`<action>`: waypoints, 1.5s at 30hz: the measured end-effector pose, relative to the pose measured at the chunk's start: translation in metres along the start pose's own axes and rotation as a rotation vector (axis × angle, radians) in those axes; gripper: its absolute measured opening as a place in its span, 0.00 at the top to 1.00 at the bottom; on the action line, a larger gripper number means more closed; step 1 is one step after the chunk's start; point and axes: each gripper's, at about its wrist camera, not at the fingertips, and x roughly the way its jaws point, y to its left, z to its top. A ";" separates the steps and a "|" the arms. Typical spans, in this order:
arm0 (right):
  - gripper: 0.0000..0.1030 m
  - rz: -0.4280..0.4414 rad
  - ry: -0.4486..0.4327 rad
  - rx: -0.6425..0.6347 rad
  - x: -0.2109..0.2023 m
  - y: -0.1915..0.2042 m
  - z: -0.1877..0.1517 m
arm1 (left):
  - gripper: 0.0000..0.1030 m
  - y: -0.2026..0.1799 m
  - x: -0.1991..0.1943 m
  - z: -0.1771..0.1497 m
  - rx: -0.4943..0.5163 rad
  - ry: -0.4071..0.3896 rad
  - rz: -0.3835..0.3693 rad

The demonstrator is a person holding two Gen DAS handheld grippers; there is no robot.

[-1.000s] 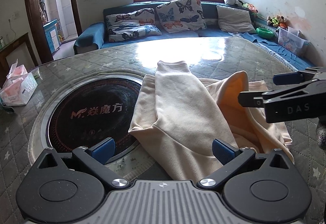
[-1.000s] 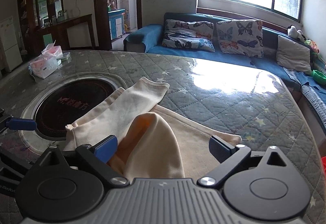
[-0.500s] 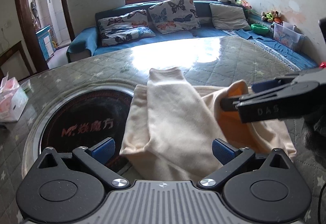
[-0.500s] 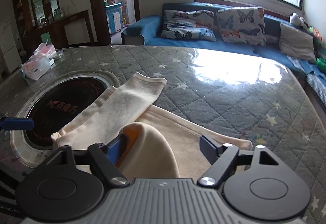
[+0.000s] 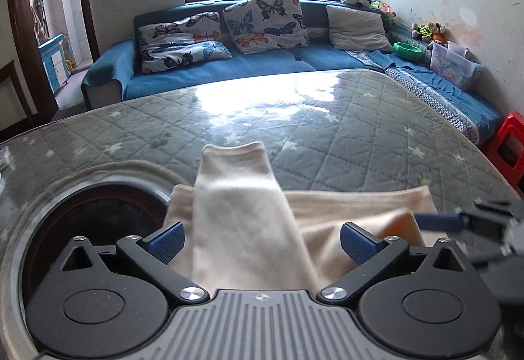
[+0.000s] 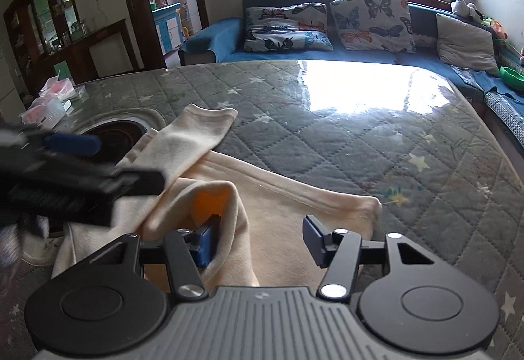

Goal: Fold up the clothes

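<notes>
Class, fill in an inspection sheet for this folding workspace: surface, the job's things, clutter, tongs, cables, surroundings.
Surface: quilted grey table under a glossy cover, with a dark round inset.
Job's things: cream garment lying on the table, one sleeve laid over it.
Clutter: tissue box at the table's far edge.
Tongs: left tongs open over the sleeve; right tongs open, one finger tucked into a fold.
Cables: nothing seen.
Surroundings: blue sofa with cushions, window, red stool.
</notes>
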 end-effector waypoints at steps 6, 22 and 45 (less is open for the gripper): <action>0.46 0.004 -0.021 -0.024 -0.003 0.002 0.003 | 0.32 -0.004 0.022 0.004 0.003 0.056 0.005; 0.62 0.035 -0.019 -0.039 0.000 0.007 0.002 | 0.95 0.029 0.001 -0.006 -0.052 0.008 -0.029; 0.94 -0.025 -0.129 0.031 -0.062 -0.011 -0.010 | 0.97 0.091 -0.089 -0.045 -0.196 -0.116 0.072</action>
